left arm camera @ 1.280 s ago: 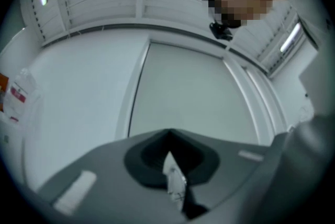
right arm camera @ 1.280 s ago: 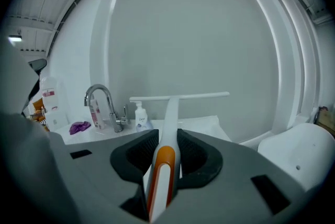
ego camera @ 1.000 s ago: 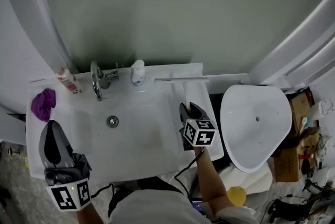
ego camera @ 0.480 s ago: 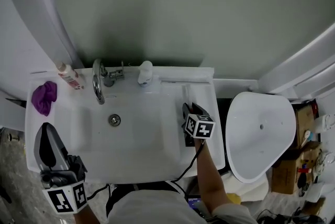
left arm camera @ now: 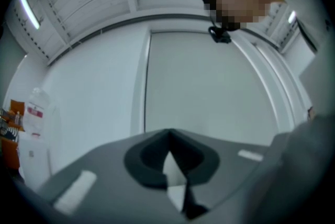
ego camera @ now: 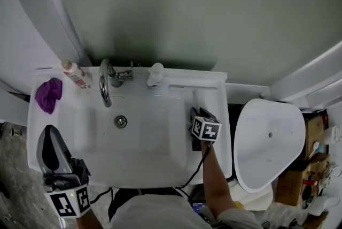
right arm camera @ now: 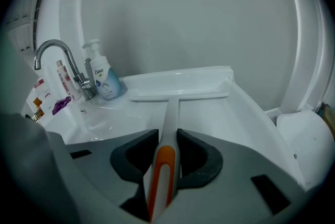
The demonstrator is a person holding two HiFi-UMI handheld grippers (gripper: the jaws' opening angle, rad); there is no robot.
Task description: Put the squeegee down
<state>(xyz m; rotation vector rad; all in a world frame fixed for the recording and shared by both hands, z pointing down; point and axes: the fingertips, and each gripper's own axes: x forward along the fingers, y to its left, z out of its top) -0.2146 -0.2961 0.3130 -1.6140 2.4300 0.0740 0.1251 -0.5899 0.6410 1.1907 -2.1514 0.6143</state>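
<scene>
The squeegee is white with an orange inlay in its handle (right arm camera: 164, 168). Its long blade (right arm camera: 179, 94) runs crosswise along the back right ledge of the white sink (right arm camera: 246, 113). I cannot tell whether the blade touches the ledge. My right gripper (right arm camera: 167, 136) is shut on the handle, pads on both sides. In the head view the right gripper (ego camera: 193, 114) hangs over the sink's right deck, with the squeegee (ego camera: 194, 95) reaching toward the wall. My left gripper (ego camera: 51, 134) hovers at the sink's front left corner, shut and holding nothing; the left gripper (left arm camera: 168, 136) points at a pale wall.
At the back of the sink stand a chrome faucet (ego camera: 105, 88), a soap pump bottle (ego camera: 155, 75) and a pink bottle (ego camera: 75, 74). A purple cloth (ego camera: 48, 95) lies at the left. A white toilet (ego camera: 270, 142) stands to the right, with boxes and clutter (ego camera: 315, 158) beyond it.
The right gripper has sunk with the squeegee toward the sink's right deck, bringing the blade down to the back ledge. The left gripper has stayed about where it was.
</scene>
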